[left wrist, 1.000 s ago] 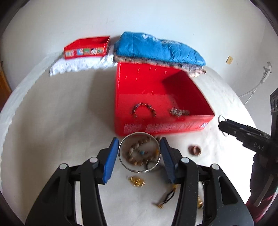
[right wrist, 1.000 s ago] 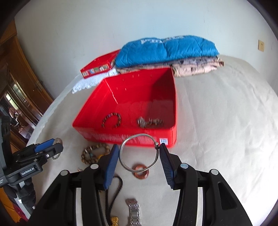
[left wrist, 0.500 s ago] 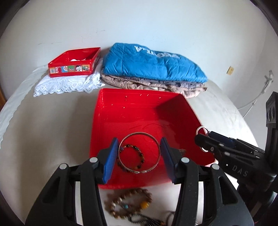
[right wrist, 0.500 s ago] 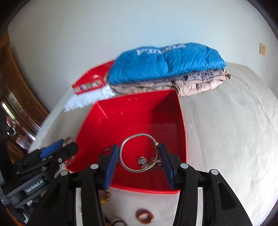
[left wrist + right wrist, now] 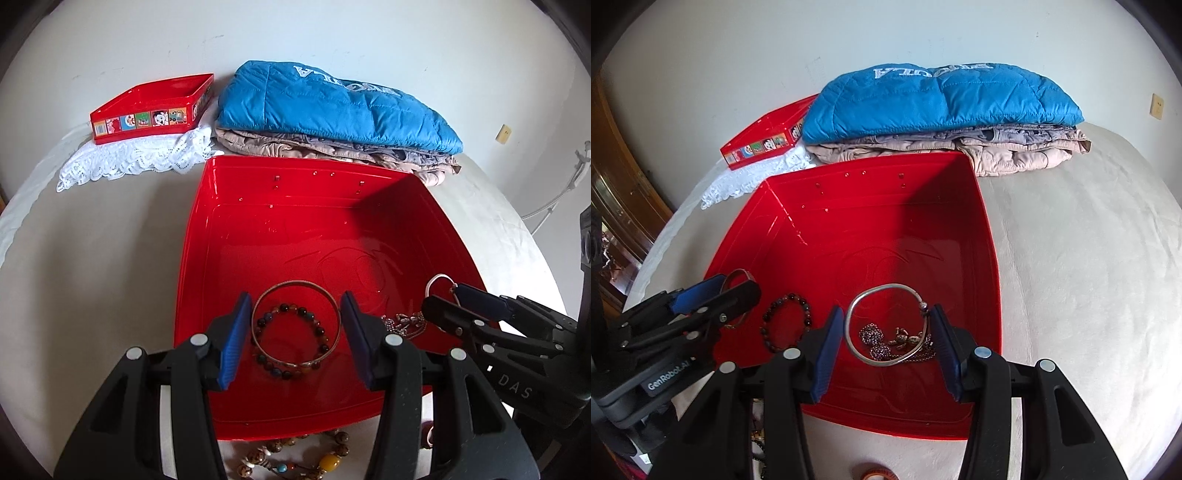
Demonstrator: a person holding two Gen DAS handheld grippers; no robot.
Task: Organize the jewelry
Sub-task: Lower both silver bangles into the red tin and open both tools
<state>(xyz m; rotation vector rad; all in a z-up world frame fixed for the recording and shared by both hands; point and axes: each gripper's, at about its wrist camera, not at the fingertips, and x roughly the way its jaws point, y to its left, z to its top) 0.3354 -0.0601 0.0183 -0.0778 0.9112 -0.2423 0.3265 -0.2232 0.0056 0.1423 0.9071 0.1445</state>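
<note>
Drop-off step: my left gripper grips the bronze bangle, right gripper the silver bangle, over the red tray's near end; next, release both.

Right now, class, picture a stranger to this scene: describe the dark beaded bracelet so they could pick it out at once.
Find the big red tray on the bed. On its floor, near the front-left, lies the beaded bracelet, beside a heap of chain jewelry. Unlike the smooth metal bangles the grippers hold, it is a loop of round dark beads.
</note>
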